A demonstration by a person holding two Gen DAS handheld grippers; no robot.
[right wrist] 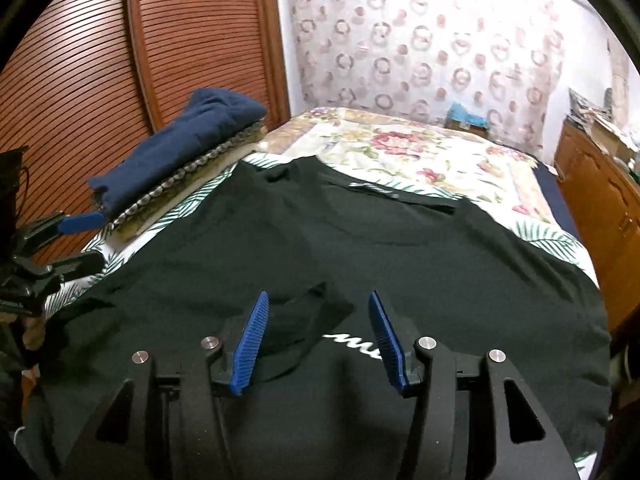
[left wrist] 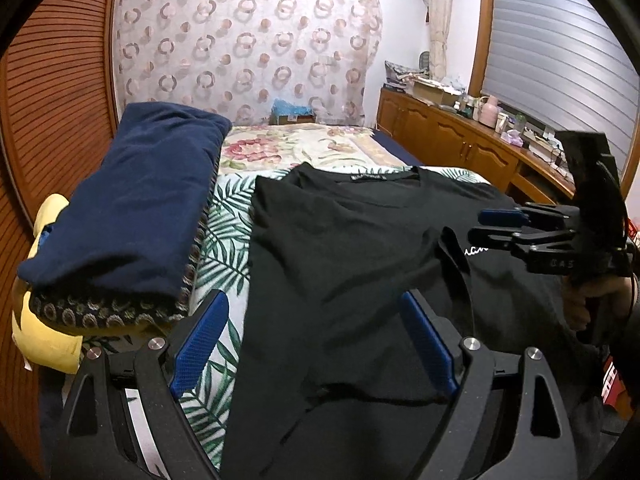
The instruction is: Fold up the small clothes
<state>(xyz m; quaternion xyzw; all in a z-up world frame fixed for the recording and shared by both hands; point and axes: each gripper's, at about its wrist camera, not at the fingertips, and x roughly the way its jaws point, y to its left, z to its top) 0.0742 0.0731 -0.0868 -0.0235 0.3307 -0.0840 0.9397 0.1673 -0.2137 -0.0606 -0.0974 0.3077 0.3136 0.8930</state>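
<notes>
On the bed (left wrist: 224, 216), one black T-shirt (left wrist: 340, 248)

1. A home bedroom: a bed (left wrist: 304, 148) with a floral cover fills the middle.
2. A leaf-print sheet (left wrist: 224, 240) covers its near end.
3. Slatted wooden doors (right wrist: 80, 80) stand on the left, like a wardrobe.
4. A ring-patterned curtain (left wrist: 248, 44) hangs across the far wall.
5. On the right, a low wooden cabinet (left wrist: 448, 136) carries boxes, bottles and other household clutter.
6. Above it, a blind (left wrist: 560, 48) covers a wood-framed window.
7. Folded clothes (left wrist: 132, 204) sit stacked on the bed's left side.
</notes>
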